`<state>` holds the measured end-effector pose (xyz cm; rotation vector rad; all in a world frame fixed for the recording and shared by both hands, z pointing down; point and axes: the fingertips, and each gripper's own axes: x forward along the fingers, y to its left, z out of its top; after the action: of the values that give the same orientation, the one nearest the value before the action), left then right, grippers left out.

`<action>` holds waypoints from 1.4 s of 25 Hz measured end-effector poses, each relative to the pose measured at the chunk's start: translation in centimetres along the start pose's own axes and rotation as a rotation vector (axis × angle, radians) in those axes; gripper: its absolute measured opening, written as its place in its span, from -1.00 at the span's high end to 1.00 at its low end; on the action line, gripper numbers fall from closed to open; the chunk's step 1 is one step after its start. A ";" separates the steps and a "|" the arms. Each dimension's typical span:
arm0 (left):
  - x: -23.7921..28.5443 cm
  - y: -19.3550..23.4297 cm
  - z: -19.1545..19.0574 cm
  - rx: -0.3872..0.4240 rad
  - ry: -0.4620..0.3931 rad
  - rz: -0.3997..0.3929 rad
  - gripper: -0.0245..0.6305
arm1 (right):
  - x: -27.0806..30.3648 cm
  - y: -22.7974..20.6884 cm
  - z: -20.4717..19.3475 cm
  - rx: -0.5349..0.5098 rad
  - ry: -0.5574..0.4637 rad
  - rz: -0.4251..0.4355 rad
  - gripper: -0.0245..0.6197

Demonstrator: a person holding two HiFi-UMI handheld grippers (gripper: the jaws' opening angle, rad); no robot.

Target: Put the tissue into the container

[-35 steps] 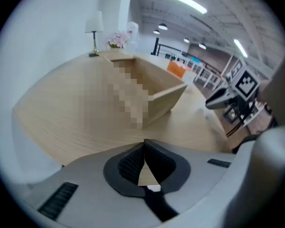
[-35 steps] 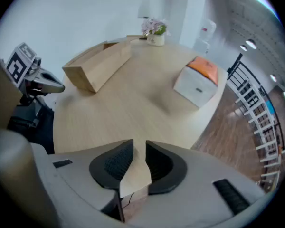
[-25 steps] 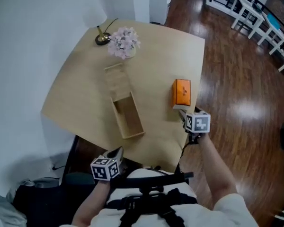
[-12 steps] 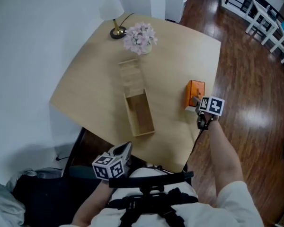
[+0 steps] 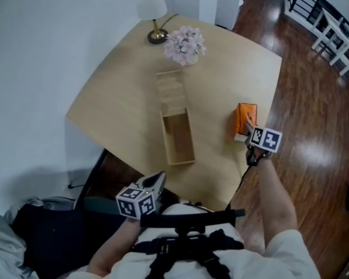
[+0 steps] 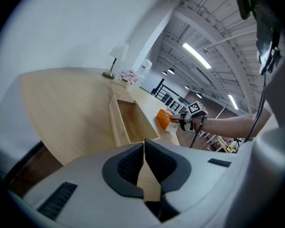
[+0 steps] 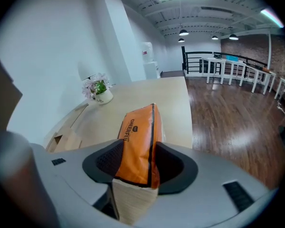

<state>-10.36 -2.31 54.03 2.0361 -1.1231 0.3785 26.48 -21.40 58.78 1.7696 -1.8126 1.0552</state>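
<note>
Standing at the near edge of the pale wooden table [image 5: 110, 106], the person holds a gripper in each hand. The right gripper [image 5: 248, 128] reaches out over the right edge of the table, and its jaws are closing on the tissue pack [image 7: 137, 125]. The pack stands on its narrow side between them, with a dark pad pressed against each orange face. Pale paper shows at the end of the pack nearest the gripper, and print runs along its upper left edge. The pack sits close to the right edge of the table, toward the near right corner, well apart from the container [image 5: 178, 138].

The container is a long, open wooden box lying around the middle of the table. One short end points at the near edge. It looks empty inside. A flat wooden panel [image 5: 170, 89] of the same width lies in line with its far end, running toward the flowers [image 5: 186, 44]. That pale pink bunch stands near the far edge. A lamp [image 5: 154, 13] with a white shade and a brass foot sits just beyond it at the far corner, by the white wall.

The left gripper [image 6: 144, 148] hangs low, near the table's near edge and close to the person's body. Its jaws are clenched tip to tip with nothing between them. Dark wooden floor [image 5: 314, 97] spreads out to the right of the table.
</note>
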 end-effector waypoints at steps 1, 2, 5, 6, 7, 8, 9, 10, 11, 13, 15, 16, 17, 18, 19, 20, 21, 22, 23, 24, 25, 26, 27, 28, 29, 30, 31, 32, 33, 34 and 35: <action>0.1 0.0 0.1 0.001 -0.002 -0.002 0.89 | -0.2 0.3 0.0 0.003 -0.004 0.008 0.27; 0.2 -0.2 0.3 0.002 -0.001 -0.006 0.89 | -0.5 0.5 0.0 0.008 -0.008 0.016 0.28; 0.3 -0.4 0.7 0.005 -0.007 -0.015 0.89 | -1.4 1.4 0.1 0.019 -0.024 0.044 0.30; 0.3 -0.4 0.7 0.006 -0.011 -0.017 0.89 | -1.7 1.8 0.0 0.021 -0.030 0.054 0.31; 0.3 -0.5 0.8 0.004 -0.011 -0.020 0.89 | -2.1 2.2 0.0 0.024 -0.035 0.066 0.31; 0.2 -0.6 0.9 0.001 -0.010 -0.023 0.89 | -2.4 2.7 -0.1 0.028 -0.041 0.078 0.32; 0.1 -0.7 1.0 -0.003 -0.010 -0.026 0.89 | -2.7 3.1 -0.1 0.033 -0.048 0.091 0.33; 0.0 -0.7 1.1 -0.005 -0.012 -0.027 0.89 | -3.0 3.6 -0.1 0.037 -0.055 0.104 0.33; 0.0 -0.7 1.1 -0.006 -0.013 -0.027 0.89 | -3.4 4.2 -0.1 0.041 -0.061 0.117 0.34; -0.1 -0.4 1.0 -0.009 -0.015 -0.025 0.89 | -4.1 5.4 -0.2 0.051 -0.070 0.148 0.36; -0.3 -0.2 1.1 -0.011 -0.019 -0.020 0.89 | -4.8 6.9 -0.3 0.055 -0.079 0.179 0.36; -0.4 -0.1 1.1 -0.013 -0.022 -0.019 0.89 | -5.1 7.6 -0.3 0.052 -0.083 0.192 0.36; -0.4 0.0 1.2 -0.015 -0.026 -0.018 0.89 | -5.5 8.4 -0.4 0.047 -0.085 0.204 0.37; -0.5 0.0 1.3 -0.017 -0.030 -0.019 0.89 | -5.8 9.1 -0.4 0.041 -0.087 0.215 0.37; -0.5 0.1 1.3 -0.019 -0.034 -0.019 0.89 | -6.0 9.9 -0.6 0.034 -0.088 0.227 0.37; -0.6 0.2 1.4 -0.021 -0.037 -0.020 0.89 | -6.3 10.7 -0.7 0.027 -0.088 0.238 0.37; -0.6 0.2 1.4 -0.023 -0.039 -0.021 0.89 | -6.6 11.5 -0.9 0.023 -0.088 0.250 0.37; -0.7 0.3 1.4 -0.024 -0.041 -0.023 0.89 | -6.9 12.4 -1.1 0.023 -0.088 0.264 0.38; -0.7 0.3 1.4 -0.025 -0.042 -0.024 0.89 | -7.2 13.2 -1.3 0.027 -0.089 0.279 0.38; -0.8 0.4 1.5 -0.026 -0.043 -0.026 0.89 | -7.5 14.1 -1.4 0.032 -0.092 0.296 0.38; -0.9 0.5 1.5 -0.026 -0.044 -0.027 0.89 | -7.9 15.0 -1.6 0.037 -0.094 0.312 0.38; -0.9 0.6 1.5 -0.026 -0.044 -0.029 0.89 | -8.2 16.0 -1.7 0.040 -0.096 0.329 0.38; -1.0 0.7 1.5 -0.026 -0.044 -0.031 0.89 | -8.5 17.0 -1.9 0.042 -0.097 0.345 0.38; -1.1 0.8 1.6 -0.026 -0.044 -0.032 0.89 | -8.8 18.0 -2.1 0.042 -0.098 0.361 0.38; -1.3 1.0 1.6 -0.025 -0.044 -0.033 0.89 | -9.1 19.1 -2.3 0.041 -0.097 0.376 0.38; -1.4 1.1 1.6 -0.025 -0.044 -0.033 0.89 | -9.3 20.2 -2.5 0.038 -0.098 0.391 0.38; -1.6 1.3 1.7 -0.024 -0.043 -0.034 0.89 | -9.5 21.3 -2.7 0.030 -0.099 0.404 0.38; -1.7 1.5 1.7 -0.023 -0.043 -0.035 0.89 | -9.7 22.4 -2.9 0.017 -0.099 0.415 0.39; -1.8 1.7 1.7 -0.023 -0.043 -0.035 0.89 | -9.7 23.4 -3.2 0.003 -0.097 0.425 0.39; -2.0 1.9 1.7 -0.023 -0.044 -0.035 0.89 | -9.5 24.3 -3.5 -0.012 -0.092 0.432 0.39; -2.1 2.1 1.7 -0.024 -0.044 -0.034 0.89 | -9.3 25.1 -4.0 -0.027 -0.085 0.437 0.39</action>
<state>-13.49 -3.00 52.70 2.0488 -1.1125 0.3026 2.42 -14.33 48.56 1.4537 -2.3222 1.1138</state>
